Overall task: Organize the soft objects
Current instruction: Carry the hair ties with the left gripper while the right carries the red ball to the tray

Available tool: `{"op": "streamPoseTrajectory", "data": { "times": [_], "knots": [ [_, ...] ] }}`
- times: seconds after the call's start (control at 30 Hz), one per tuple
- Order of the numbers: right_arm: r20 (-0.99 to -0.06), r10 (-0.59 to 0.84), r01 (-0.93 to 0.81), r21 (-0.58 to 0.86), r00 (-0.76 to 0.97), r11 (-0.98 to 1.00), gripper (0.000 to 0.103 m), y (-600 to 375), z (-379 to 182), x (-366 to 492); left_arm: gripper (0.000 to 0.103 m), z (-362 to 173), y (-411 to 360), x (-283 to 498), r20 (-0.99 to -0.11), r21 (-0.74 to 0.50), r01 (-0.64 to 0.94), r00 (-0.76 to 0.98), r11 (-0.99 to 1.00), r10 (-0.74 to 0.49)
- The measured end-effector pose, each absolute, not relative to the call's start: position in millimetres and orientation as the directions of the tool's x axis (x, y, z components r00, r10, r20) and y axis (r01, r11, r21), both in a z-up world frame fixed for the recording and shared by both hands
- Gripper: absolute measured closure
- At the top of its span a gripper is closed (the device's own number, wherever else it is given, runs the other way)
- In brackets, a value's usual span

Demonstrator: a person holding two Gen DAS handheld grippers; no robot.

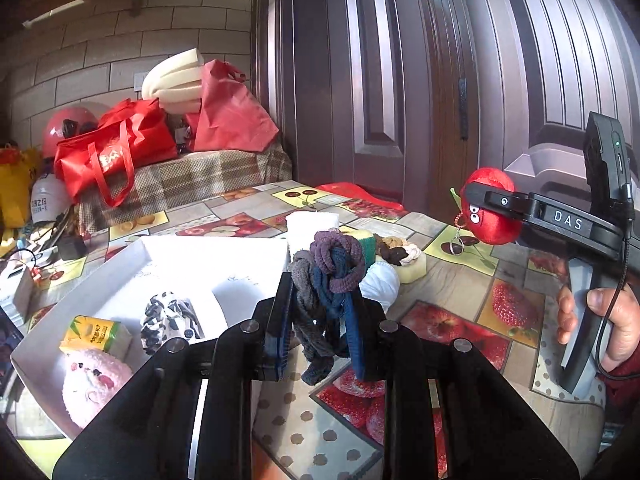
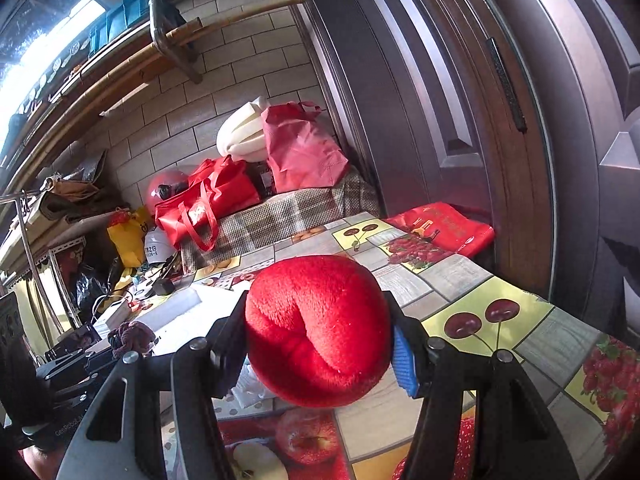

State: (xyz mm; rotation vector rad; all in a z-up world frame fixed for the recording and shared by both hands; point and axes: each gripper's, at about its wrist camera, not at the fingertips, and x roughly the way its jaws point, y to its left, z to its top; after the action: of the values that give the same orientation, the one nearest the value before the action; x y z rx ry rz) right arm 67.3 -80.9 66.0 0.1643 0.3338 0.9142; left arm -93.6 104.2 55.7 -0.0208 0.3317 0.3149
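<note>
Left jaws clench knotted hair ties (image 1: 328, 280); right jaws, half-spread, grasp red plush (image 2: 318, 332).

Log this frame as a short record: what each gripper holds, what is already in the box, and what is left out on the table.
left gripper: shut on knotted socks bundle
right gripper: shut on red plush toy, lifted off the table
white box: pink plush, black-and-white cloth, yellow carton
tablecloth: white cloth ball, sponges, braided ties
</note>
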Motion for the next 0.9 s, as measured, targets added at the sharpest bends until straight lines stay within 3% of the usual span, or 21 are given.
{"op": "streamPoseTrajectory", "data": {
  "times": [0.9],
  "knots": [
    [-0.340,0.851,-0.889,0.081,0.400,0.450,0.042,15,57,-1,0.080,51,207,-151,-0.322,-0.029,-0.542,0.801,0.840,0.505]
  ]
}}
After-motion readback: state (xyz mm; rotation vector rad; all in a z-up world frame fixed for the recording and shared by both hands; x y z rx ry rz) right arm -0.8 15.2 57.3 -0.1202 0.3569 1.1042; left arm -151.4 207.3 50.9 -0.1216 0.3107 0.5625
